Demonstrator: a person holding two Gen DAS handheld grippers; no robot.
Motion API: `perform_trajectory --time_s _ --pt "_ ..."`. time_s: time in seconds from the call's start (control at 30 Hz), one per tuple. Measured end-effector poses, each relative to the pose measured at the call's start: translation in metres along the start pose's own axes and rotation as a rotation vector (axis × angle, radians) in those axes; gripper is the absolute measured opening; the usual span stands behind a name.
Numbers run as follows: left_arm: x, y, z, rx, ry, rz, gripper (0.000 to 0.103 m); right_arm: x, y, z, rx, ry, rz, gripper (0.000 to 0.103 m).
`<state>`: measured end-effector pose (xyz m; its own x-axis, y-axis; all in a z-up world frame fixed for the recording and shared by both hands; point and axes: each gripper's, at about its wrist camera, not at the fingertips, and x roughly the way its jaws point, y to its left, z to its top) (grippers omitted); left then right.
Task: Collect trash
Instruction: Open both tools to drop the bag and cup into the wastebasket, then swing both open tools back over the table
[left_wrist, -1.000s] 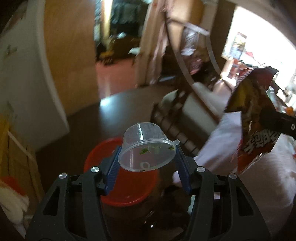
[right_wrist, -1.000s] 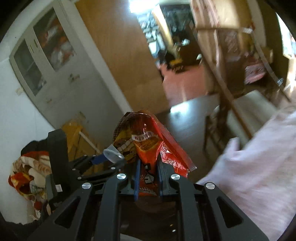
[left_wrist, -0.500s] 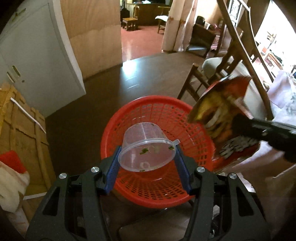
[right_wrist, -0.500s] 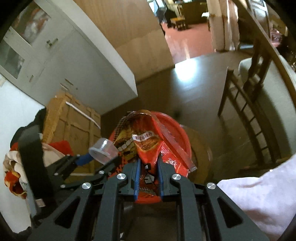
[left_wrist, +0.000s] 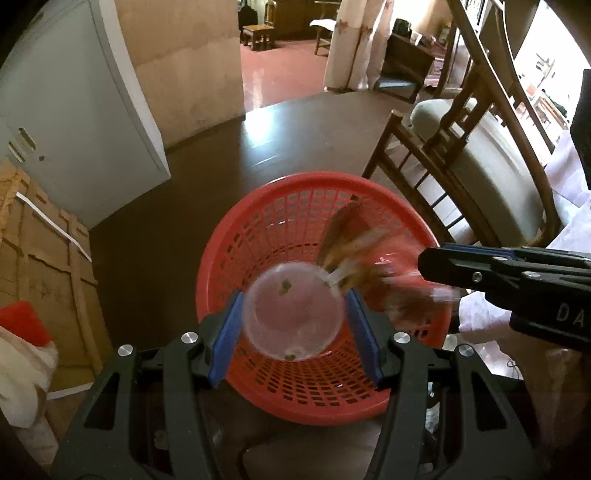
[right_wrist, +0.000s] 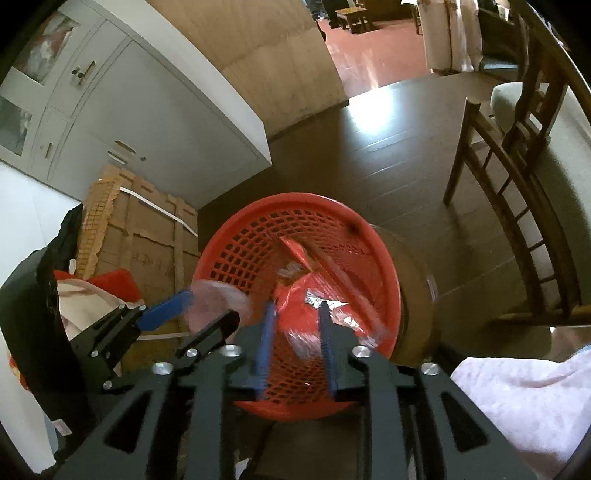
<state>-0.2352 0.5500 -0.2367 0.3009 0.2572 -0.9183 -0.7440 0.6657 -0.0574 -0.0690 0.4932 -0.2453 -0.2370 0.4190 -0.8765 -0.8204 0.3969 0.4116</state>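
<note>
A red mesh basket (left_wrist: 258, 236) stands on the dark floor; it also shows in the right wrist view (right_wrist: 236, 251). My left gripper (left_wrist: 293, 317) is above the basket; a clear plastic cup (left_wrist: 291, 314) sits between its fingers, blurred, and the fingers stand slightly apart from it. The cup also shows in the right wrist view (right_wrist: 218, 299). My right gripper (right_wrist: 297, 325) is open above the basket. The red snack bag (right_wrist: 314, 284) is blurred, falling into the basket; it also shows in the left wrist view (left_wrist: 354, 247).
A wooden chair (left_wrist: 461, 147) with a pale cushion stands right of the basket. A cardboard crate (right_wrist: 147, 236) and a grey cabinet (right_wrist: 140, 122) are on the left. White cloth (right_wrist: 528, 398) lies at the lower right.
Both grippers moved over the basket. My right gripper opened and let go of the snack bag, which drops in. My left gripper's fingers widened and the cup tipped mouth-down.
</note>
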Motion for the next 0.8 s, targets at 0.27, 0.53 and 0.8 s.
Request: perform_trajectory --time_s 0.27,0.53,0.8 --pt "-0.004 -0.002 0.003 -0.001 0.002 -0.001 0.065 -0.020 -0.001 -0.006 -0.021 -0.055 -0.025 0.050" --pt "-0.041 -0.014 0.002 -0.007 -0.062 -0.027 0.068 -0.085 0.009 -0.026 -0.065 -0.164 -0.055 0.064" --pt "-0.104 -0.059 0.007 0.066 -0.191 -0.073 0.077 -0.169 0.014 -0.065 -0.076 -0.320 -0.063 0.076"
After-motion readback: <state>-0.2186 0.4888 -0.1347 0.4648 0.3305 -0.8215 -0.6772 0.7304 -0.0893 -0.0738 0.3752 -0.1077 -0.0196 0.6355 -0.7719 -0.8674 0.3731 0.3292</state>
